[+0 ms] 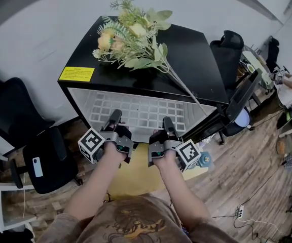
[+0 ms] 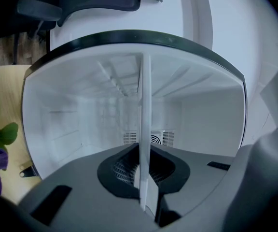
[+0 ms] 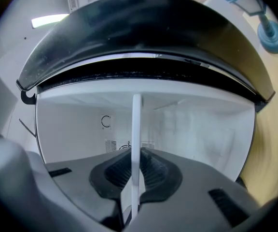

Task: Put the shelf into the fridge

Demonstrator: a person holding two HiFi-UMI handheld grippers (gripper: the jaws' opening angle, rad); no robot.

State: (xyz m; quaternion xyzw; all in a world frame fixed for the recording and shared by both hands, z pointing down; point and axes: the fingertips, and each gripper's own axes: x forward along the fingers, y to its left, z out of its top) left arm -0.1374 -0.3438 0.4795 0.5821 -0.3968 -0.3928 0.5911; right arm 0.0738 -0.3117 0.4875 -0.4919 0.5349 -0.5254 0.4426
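Note:
A white grid shelf (image 1: pixel 136 111) lies flat in the open mouth of the small black fridge (image 1: pixel 186 54), most of it inside. My left gripper (image 1: pixel 114 119) is shut on the shelf's near edge at the left, and my right gripper (image 1: pixel 168 124) is shut on it at the right. In the left gripper view the shelf (image 2: pixel 144 129) shows edge-on as a thin white strip between the jaws, with the white fridge interior (image 2: pixel 81 110) behind. The right gripper view shows the same strip (image 3: pixel 136 144) clamped, under the fridge's black top edge (image 3: pixel 144 37).
A bunch of artificial flowers (image 1: pixel 133 34) lies on the fridge top beside a yellow label (image 1: pixel 77 74). The fridge door (image 1: pixel 242 100) hangs open at the right. A black office chair (image 1: pixel 29 140) stands at the left, another chair (image 1: pixel 227 49) behind right. A yellow mat (image 1: pixel 136 176) covers the wooden floor.

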